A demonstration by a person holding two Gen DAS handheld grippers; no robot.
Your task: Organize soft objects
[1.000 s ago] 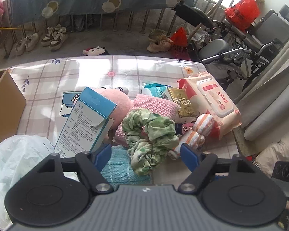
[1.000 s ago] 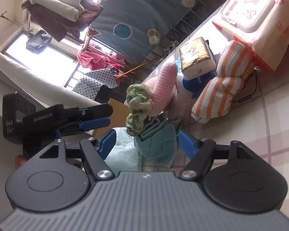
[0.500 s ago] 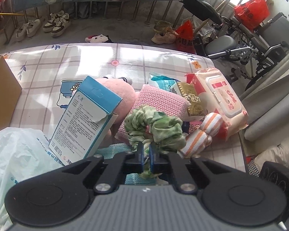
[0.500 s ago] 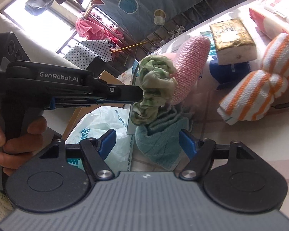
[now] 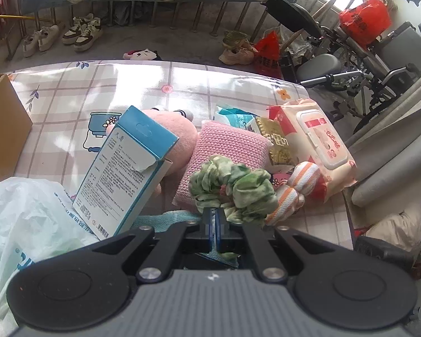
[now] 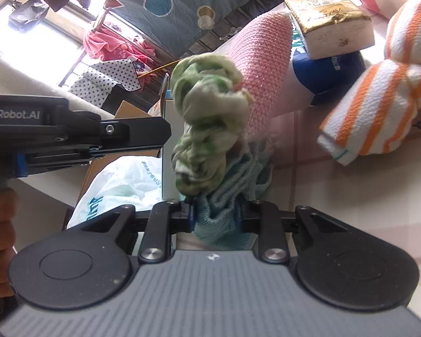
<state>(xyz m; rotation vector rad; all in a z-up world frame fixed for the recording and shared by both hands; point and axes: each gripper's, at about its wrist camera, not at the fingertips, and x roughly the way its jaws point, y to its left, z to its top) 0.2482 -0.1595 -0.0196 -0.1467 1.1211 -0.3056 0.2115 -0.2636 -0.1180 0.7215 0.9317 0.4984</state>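
A green tie-dye scrunchie [image 5: 233, 188] hangs from my left gripper [image 5: 213, 216], which is shut on its lower edge. In the right wrist view the scrunchie [image 6: 207, 129] is lifted off a teal knitted cloth [image 6: 224, 196], with the left gripper [image 6: 162, 133] coming in from the left. My right gripper [image 6: 216, 214] is closing its jaws, and the teal cloth bunches between the pads. The teal cloth [image 5: 168, 219] peeks out under the left fingers.
Crowded on the checked tablecloth [image 5: 143, 84] are a pink knitted cushion [image 5: 227, 151], pink plush [image 5: 179, 137], blue carton [image 5: 126, 168], orange-striped towel [image 5: 297, 185], gold pack [image 5: 278, 143] and wipes pack [image 5: 317, 140]. A plastic bag [image 5: 28, 224] and cardboard box [image 5: 2, 129] sit left.
The left jaws went from wide open to shut on the scrunchie and raised it. The right gripper moved in on the teal cloth, and its jaws narrowed around it.
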